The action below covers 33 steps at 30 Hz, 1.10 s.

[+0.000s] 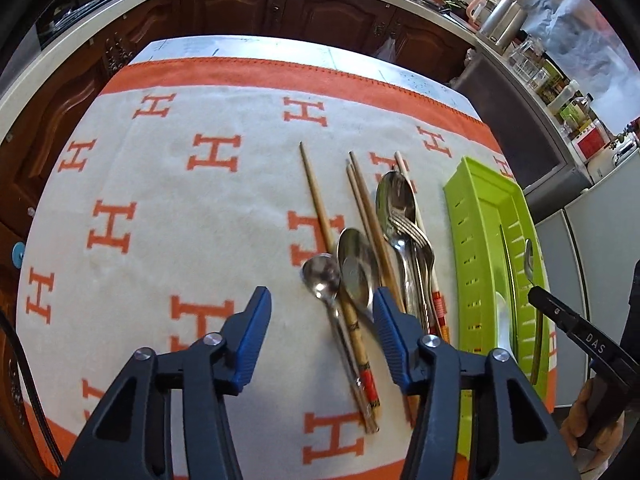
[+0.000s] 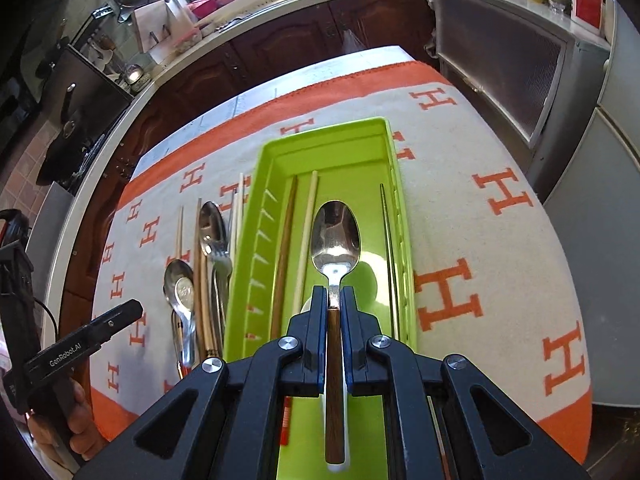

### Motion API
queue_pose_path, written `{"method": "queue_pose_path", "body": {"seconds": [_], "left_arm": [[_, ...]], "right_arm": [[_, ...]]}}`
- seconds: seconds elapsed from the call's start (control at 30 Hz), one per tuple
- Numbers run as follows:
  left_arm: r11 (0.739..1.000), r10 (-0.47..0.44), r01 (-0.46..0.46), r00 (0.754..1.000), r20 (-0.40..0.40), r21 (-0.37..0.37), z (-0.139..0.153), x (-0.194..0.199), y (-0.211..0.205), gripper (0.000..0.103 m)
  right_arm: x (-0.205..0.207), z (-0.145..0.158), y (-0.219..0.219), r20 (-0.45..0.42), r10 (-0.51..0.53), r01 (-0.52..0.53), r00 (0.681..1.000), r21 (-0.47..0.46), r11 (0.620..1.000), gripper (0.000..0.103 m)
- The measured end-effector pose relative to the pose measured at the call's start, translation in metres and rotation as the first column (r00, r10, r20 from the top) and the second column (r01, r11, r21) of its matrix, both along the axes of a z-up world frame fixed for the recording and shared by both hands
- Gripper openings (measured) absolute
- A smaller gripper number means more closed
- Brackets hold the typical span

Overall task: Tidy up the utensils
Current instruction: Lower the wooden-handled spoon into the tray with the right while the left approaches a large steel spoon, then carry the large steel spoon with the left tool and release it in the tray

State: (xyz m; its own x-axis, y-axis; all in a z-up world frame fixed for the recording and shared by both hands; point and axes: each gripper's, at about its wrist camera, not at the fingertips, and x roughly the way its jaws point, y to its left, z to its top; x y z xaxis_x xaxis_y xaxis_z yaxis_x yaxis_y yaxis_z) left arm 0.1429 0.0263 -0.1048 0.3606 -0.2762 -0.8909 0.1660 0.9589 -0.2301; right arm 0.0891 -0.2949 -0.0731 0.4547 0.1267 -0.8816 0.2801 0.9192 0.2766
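Your green tray (image 2: pixel 276 148) is lying lengthwise at the centre of the right wrist view, on the orange-and-white cloth (image 2: pixel 472 216) covering the desk. Inside it, a brown chopstick (image 2: pixel 285 256) and a cream chopstick (image 2: pixel 306 240) are lying side by side along the slotted left wall, and a thin metal chopstick (image 2: pixel 389 248) is running along the right wall.

Your right hand-held gripper (image 2: pixel 333 294) is clenching the wooden-handled spoon (image 2: pixel 335 236) at the neck, and the steel bowl is facing up over the tray's middle.

Your left hand-held gripper (image 1: pixel 322 300) is standing released, nothing between its blue pads, in the lower centre of the left wrist view. Just beyond it, the loose pile is waiting on the cloth: a small round spoon (image 1: pixel 320 274), a larger spoon (image 1: pixel 356 264) overlapping it, a fork (image 1: pixel 412 228) resting on a further spoon (image 1: pixel 394 196), and several wooden chopsticks (image 1: pixel 318 200) crossing among them. That pile is sitting immediately left of the tray.
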Motion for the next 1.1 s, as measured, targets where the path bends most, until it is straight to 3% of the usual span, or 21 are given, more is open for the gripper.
{"method": "queue_pose_path", "body": {"seconds": [0.2, 0.43, 0.63, 0.8, 0.97, 1.03, 1.1], "left_arm": [[0.998, -0.047, 0.047, 0.999, 0.017, 0.043, -0.007, 0.015, -0.018, 0.042], [0.986, -0.148, 0.141, 0.986, 0.078, 0.085, -0.012, 0.028, -0.037, 0.042], [0.976, -0.212, 0.207, 0.972, 0.104, 0.062, -0.021, 0.033, -0.042, 0.040], [0.976, -0.214, 0.209, 0.973, 0.091, 0.059, -0.031, 0.037, -0.042, 0.017], [0.978, -0.208, 0.205, 0.971, 0.114, 0.037, -0.033, 0.036, -0.039, 0.014], [0.979, -0.202, 0.197, 0.970, 0.136, 0.049, -0.033, 0.034, -0.038, 0.004], [0.979, -0.203, 0.200, 0.968, 0.149, 0.038, -0.033, 0.032, -0.036, 0.002]], "right_arm": [[0.029, -0.022, -0.014, -0.025, -0.014, 0.015, 1.000, 0.033, 0.999, 0.010], [0.040, -0.022, -0.015, 0.014, 0.022, -0.023, 1.000, 0.043, 0.999, 0.017], [0.036, -0.022, -0.014, 0.023, 0.049, -0.051, 0.999, 0.050, 0.997, 0.017], [0.031, -0.018, -0.014, 0.032, 0.054, -0.055, 0.998, 0.060, 0.997, 0.017], [0.029, -0.017, -0.014, 0.034, 0.058, -0.061, 0.998, 0.063, 0.996, 0.017], [0.028, -0.017, -0.014, 0.036, 0.058, -0.060, 0.998, 0.068, 0.996, 0.017], [0.027, -0.016, -0.014, 0.037, 0.057, -0.059, 0.998, 0.070, 0.996, 0.017]]}}
